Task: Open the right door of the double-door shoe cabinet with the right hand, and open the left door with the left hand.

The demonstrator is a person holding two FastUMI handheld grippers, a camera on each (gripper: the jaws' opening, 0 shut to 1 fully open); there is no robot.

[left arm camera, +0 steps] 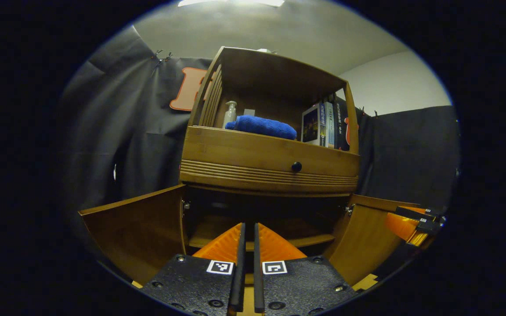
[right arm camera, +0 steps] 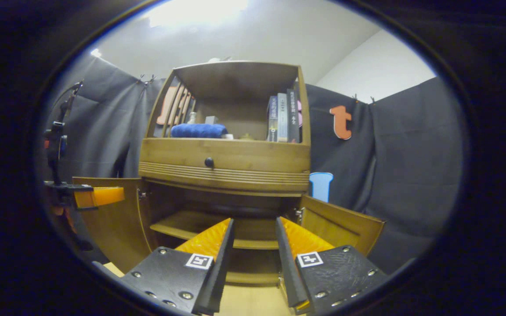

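Note:
The wooden shoe cabinet (left arm camera: 270, 153) stands straight ahead with both lower doors swung outward. In the left gripper view its left door (left arm camera: 134, 228) stands wide at the left and its right door (left arm camera: 363, 239) at the right. My left gripper (left arm camera: 249, 226) points into the dark lower compartment, fingers together with only a slit between them and nothing held. The right gripper (left arm camera: 415, 224) shows beyond the right door. In the right gripper view my right gripper (right arm camera: 254, 219) is open and empty, facing the inner shelf (right arm camera: 191, 228), between the left door (right arm camera: 112, 224) and the right door (right arm camera: 343, 224). The left gripper (right arm camera: 103, 196) hovers by the left door.
Above the doors is a drawer with a black knob (left arm camera: 296, 166). The open top shelf holds a rolled blue towel (left arm camera: 262, 126), a pump bottle (left arm camera: 230, 114) and upright books (left arm camera: 323, 125). Black cloth hangs on both sides. A light wooden floor (right arm camera: 253, 303) lies below.

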